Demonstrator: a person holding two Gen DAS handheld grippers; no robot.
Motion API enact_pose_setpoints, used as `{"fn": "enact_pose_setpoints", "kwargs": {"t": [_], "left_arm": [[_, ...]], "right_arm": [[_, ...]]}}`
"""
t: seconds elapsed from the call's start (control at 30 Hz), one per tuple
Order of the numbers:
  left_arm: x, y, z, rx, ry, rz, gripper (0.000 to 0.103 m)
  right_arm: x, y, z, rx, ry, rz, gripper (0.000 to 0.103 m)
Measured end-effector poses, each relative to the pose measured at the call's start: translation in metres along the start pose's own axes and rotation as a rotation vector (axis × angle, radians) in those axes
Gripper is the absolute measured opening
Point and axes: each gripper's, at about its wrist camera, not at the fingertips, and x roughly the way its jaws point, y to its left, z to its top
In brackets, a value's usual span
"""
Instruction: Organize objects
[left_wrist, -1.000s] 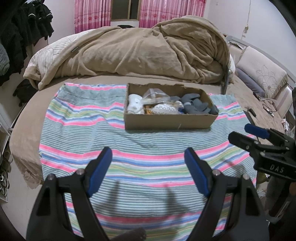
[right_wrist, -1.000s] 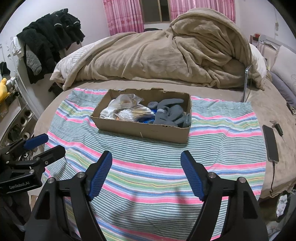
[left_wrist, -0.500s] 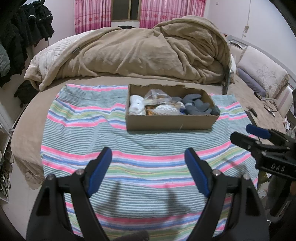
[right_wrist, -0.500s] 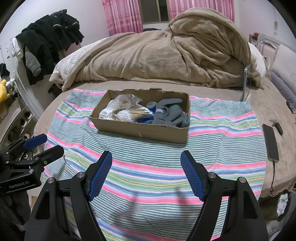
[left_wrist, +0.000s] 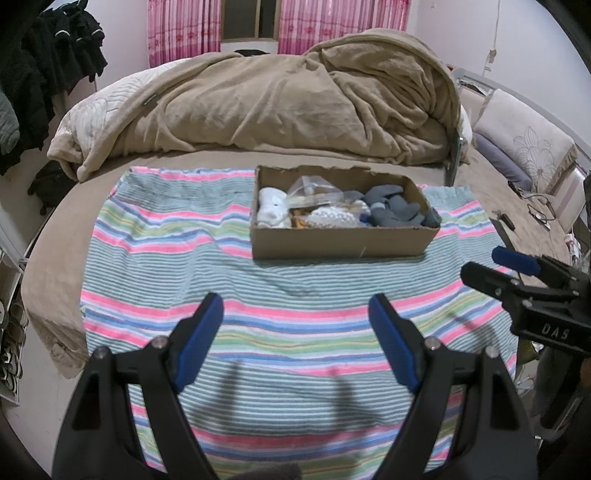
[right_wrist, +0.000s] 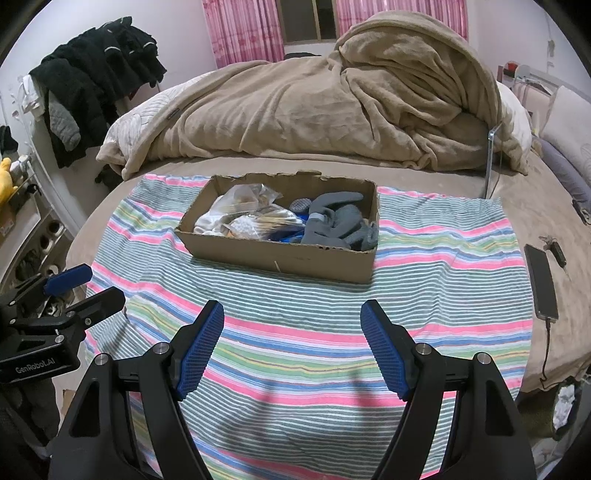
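Observation:
A shallow cardboard box (left_wrist: 340, 243) (right_wrist: 280, 258) sits on a striped cloth (left_wrist: 184, 273) (right_wrist: 443, 280) spread on the bed. In it lie grey socks (left_wrist: 397, 208) (right_wrist: 336, 221), white socks (left_wrist: 271, 210), a clear plastic bag (left_wrist: 312, 190) (right_wrist: 243, 197) and a white knobbly item (left_wrist: 332, 218). My left gripper (left_wrist: 295, 317) is open and empty, above the cloth in front of the box. My right gripper (right_wrist: 291, 321) is open and empty, also short of the box. Each shows at the edge of the other's view: the right one (left_wrist: 495, 271), the left one (right_wrist: 86, 284).
A heaped tan blanket (left_wrist: 280, 103) (right_wrist: 332, 110) fills the bed behind the box. A phone on a cable (right_wrist: 541, 280) lies right of the cloth. Dark clothes (right_wrist: 92, 85) hang at the left wall. Pillows (left_wrist: 524, 147) lie at the right.
Both views have drifted very slightly; the box sits a touch lower and nearer. Both grippers stay open and empty.

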Motion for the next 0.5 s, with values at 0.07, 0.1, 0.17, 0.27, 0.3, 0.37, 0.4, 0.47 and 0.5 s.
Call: {"fn": "enact_pose_setpoints", "kwargs": {"t": [0.07, 0.1, 0.17, 0.27, 0.3, 0.37, 0.4, 0.47, 0.5], "left_arm": [[0.0003, 0.0002, 0.0002, 0.0, -0.001, 0.0, 0.082], [0.0001, -0.0001, 0.0, 0.0, 0.0, 0.001, 0.082], [0.0008, 0.0004, 0.0003, -0.001, 0.0, 0.0, 0.082], [0.0011, 0.0007, 0.0004, -0.001, 0.0, -0.001, 0.082], [0.001, 0.0006, 0.0003, 0.0, 0.0, 0.0, 0.082], [0.0013, 0.0009, 0.0004, 0.0, 0.001, 0.001, 0.082], [0.0014, 0.001, 0.0004, 0.0, 0.002, 0.0, 0.082], [0.0027, 0.0009, 0.0008, 0.001, 0.004, 0.0, 0.082], [0.004, 0.0007, 0.0011, 0.001, 0.006, -0.001, 0.082]], "right_arm": [[0.0, -0.0005, -0.0002, 0.002, -0.001, -0.002, 0.079], [-0.0001, -0.0009, -0.0005, 0.003, -0.002, -0.003, 0.079], [0.0005, -0.0015, -0.0003, 0.004, -0.001, -0.004, 0.079], [0.0006, -0.0018, -0.0001, 0.004, -0.001, -0.004, 0.079], [0.0008, -0.002, 0.0, 0.004, -0.002, -0.004, 0.079], [0.0007, -0.0018, 0.0, 0.004, -0.001, -0.004, 0.079], [0.0011, -0.0023, 0.0, 0.005, -0.001, -0.004, 0.079], [0.0009, -0.0025, 0.0001, 0.005, -0.001, -0.004, 0.079], [0.001, -0.0023, 0.0001, 0.005, -0.001, -0.004, 0.079]]}}
